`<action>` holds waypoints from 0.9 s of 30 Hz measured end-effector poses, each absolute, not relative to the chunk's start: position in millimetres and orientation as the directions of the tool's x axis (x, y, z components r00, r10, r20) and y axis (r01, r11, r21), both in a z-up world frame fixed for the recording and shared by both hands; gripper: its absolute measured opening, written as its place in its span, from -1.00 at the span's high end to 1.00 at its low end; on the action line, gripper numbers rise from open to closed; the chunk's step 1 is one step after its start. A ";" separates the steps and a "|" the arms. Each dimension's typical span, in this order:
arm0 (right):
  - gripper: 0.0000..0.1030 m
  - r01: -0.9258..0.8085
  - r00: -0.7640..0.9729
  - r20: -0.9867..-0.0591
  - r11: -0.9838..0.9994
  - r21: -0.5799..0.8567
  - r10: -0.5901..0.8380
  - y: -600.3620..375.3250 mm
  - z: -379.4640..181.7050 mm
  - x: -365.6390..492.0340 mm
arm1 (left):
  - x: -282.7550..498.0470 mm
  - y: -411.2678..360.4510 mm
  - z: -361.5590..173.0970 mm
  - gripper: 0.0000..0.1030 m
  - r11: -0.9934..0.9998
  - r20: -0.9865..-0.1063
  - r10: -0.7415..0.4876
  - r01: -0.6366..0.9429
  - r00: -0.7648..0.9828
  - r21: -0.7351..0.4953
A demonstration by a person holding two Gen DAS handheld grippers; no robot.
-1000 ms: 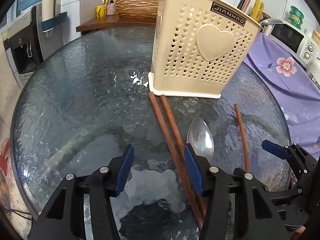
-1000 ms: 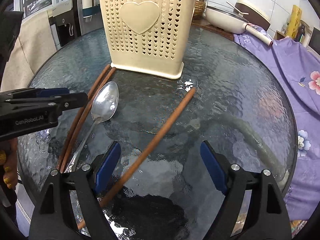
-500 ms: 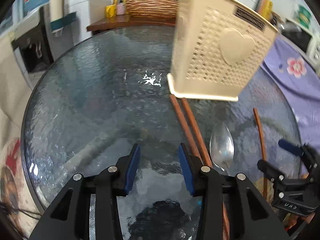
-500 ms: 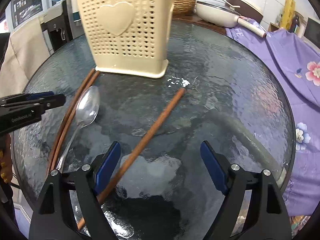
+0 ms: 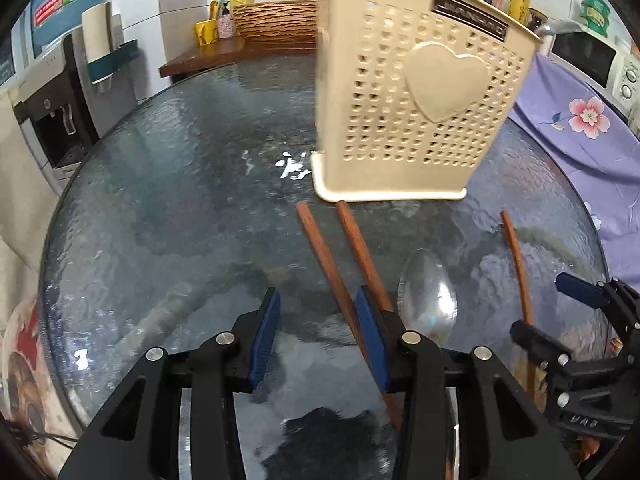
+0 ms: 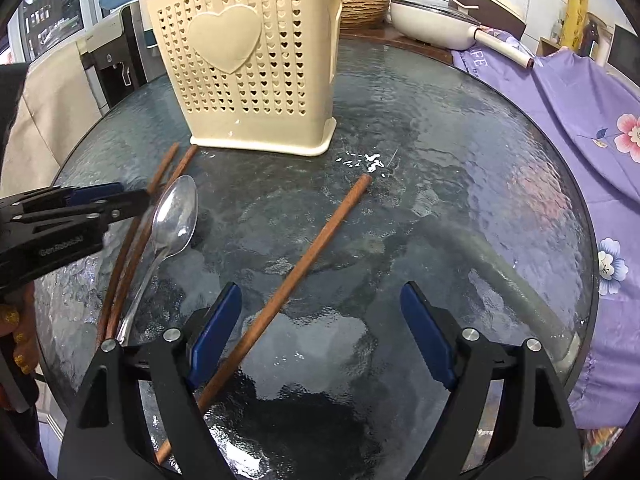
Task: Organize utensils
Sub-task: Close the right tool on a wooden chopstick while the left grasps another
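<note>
**Three chopsticks, one spoon, one holder on a round glass worktop**

One cream perforated utensil holder (image 5: 416, 120) with a raised heart stands upright at about 12 o'clock on the dark glass worktop (image 5: 168, 216). Three brown chopsticks lie flat: a pair of chopsticks (image 5: 340, 256) side by side, their far ends just short of the holder's base, and a single chopstick (image 6: 312, 248) apart from them, at about 3 o'clock of the pair in the left wrist view. One metal spoon (image 6: 176, 216) lies between the pair and the single, bowl toward the holder.

The left gripper (image 5: 318, 336) hovers low with its blue fingers (image 5: 264, 336) partly apart, holding nothing; half a second ago they stood closer together and to the left of the pair, and now the right finger lies over it. The right gripper (image 6: 320, 344) has its fingers wide apart, empty, with the single chopstick running beside its left finger, much as before.
</note>
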State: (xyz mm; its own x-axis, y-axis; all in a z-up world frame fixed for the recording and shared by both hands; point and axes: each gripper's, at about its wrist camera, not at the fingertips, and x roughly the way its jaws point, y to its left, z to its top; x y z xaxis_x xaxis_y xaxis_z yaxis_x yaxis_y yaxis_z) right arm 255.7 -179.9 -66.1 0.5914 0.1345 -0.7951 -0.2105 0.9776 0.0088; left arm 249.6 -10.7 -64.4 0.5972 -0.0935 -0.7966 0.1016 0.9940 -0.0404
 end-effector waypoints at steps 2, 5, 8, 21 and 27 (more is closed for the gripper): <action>-0.57 -0.208 0.591 -0.796 0.978 0.008 0.132 -180.2 -66.0 256.3 | 248.4 -1.8 -63.6 0.24 0.995 -0.800 -0.084 0.086 0.595 -0.040; -0.57 -0.203 0.585 -0.800 0.979 0.009 0.129 -180.3 -65.4 261.2 | 254.5 7.9 -63.6 0.25 0.995 -0.809 -0.099 0.073 0.579 -0.070; -0.51 -0.199 0.580 -0.805 0.980 0.010 0.127 -178.5 -64.6 268.4 | 263.4 4.9 -63.3 0.25 0.994 -0.811 -0.106 0.078 0.576 -0.074; 0.38 -0.243 0.551 -0.817 0.969 0.038 0.170 -158.0 -57.2 300.8 | 287.0 -17.1 -64.7 0.78 0.987 -0.815 -0.128 0.155 0.565 -0.048; 0.39 -0.248 0.531 -0.829 0.968 0.046 0.175 -148.1 -56.0 306.8 | 295.2 -9.1 -64.6 0.83 0.985 -0.824 -0.137 0.164 0.550 -0.054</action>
